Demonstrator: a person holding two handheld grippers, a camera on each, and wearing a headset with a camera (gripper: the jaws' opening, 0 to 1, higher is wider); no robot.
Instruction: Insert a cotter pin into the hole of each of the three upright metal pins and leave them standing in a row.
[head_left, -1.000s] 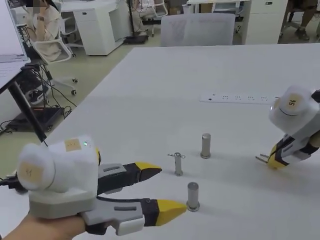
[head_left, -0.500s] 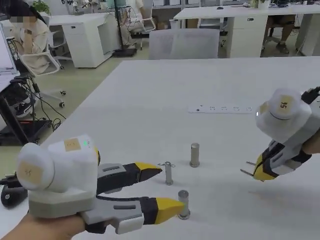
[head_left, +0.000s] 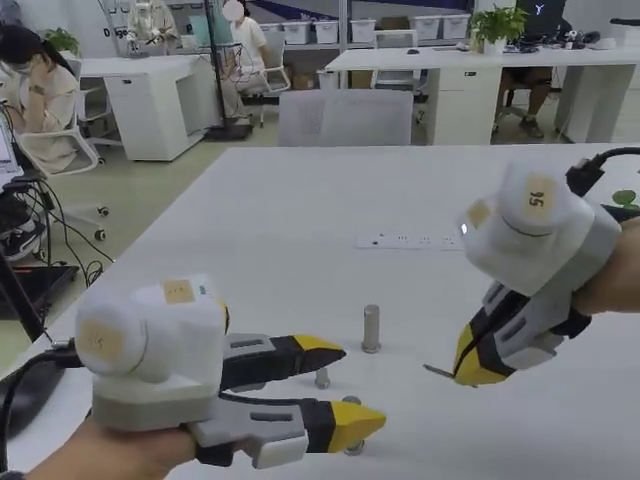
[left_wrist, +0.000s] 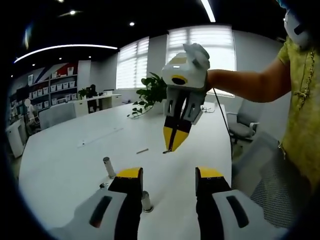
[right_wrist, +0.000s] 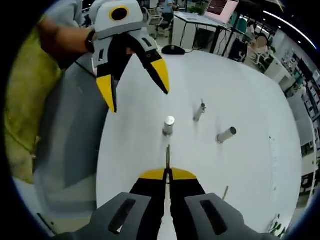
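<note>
Three upright metal pins stand in a row on the white table. The far pin (head_left: 371, 328) is bare. The middle pin (right_wrist: 200, 111) carries a cotter pin through its top; in the head view my left gripper's upper jaw partly hides it. The near pin (right_wrist: 169, 125) is bare. My left gripper (head_left: 352, 385) stands open beside the near pin, with nothing between its jaws. My right gripper (head_left: 463, 376) hangs above the table to the right of the row, shut on a cotter pin (right_wrist: 168, 156) that sticks out past its tips.
A white power strip (head_left: 410, 241) lies further back on the table (head_left: 300, 230). A loose cotter pin (left_wrist: 142, 150) lies on the table beyond the row. Office desks, chairs and people are behind the table's far edge.
My right gripper has lifted and moved left toward the row with the cotter pin held. The head camera has tilted up. The left gripper has kept its place by the near pin.
</note>
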